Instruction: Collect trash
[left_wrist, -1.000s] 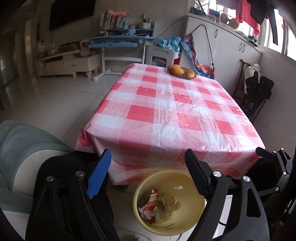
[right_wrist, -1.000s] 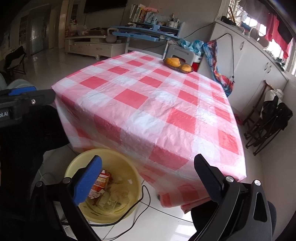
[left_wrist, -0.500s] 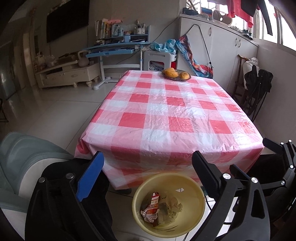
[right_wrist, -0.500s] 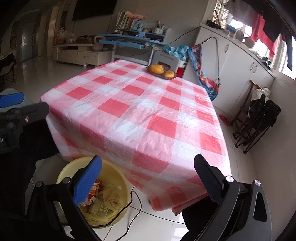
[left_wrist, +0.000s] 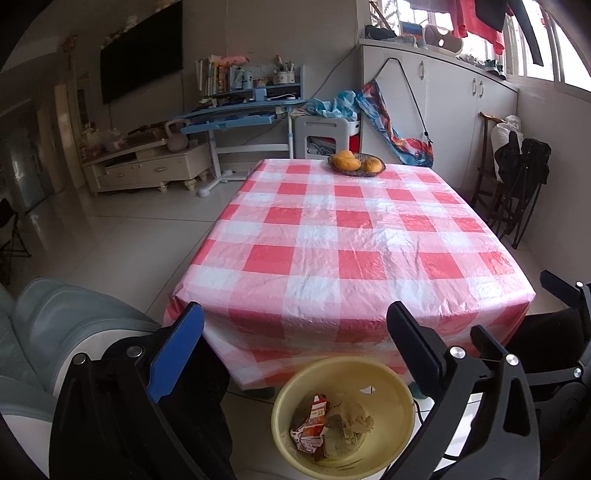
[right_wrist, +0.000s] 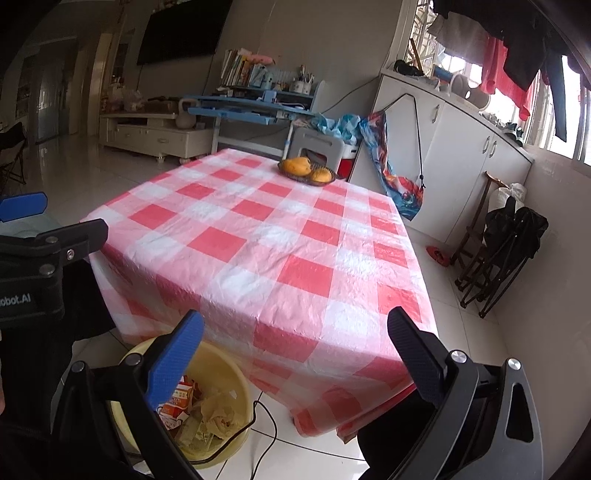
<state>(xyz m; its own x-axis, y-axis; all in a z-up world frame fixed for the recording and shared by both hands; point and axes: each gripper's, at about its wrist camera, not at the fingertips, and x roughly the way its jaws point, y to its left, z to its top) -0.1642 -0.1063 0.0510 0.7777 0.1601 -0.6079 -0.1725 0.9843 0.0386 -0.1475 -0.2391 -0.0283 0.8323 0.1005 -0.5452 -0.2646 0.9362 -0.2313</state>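
Note:
A yellow basin (left_wrist: 400, 387) stands on the floor at the table's near edge. It holds crumpled paper and a red-and-white carton (left_wrist: 314, 417). My left gripper (left_wrist: 295, 314) hangs above and in front of the basin; its jaws are opening, with nothing between them. In the right wrist view the same basin (right_wrist: 231, 373) and its trash (right_wrist: 210, 417) lie at the lower left. My right gripper (right_wrist: 295, 317) stands open and holds nothing, over the table's near corner. The checked tablecloth (left_wrist: 351, 240) bears no loose trash that I can see.
A basket of orange fruit (left_wrist: 356, 162) sits at the table's far end. A grey-green padded seat (left_wrist: 55, 325) is at the left, and folded black chairs (right_wrist: 509, 251) stand by the right wall. A black cable (right_wrist: 269, 424) trails over the floor beside the basin.
Both grippers have drawn up and back, so the table and basin look smaller and lower. The left jaws have spread wider.

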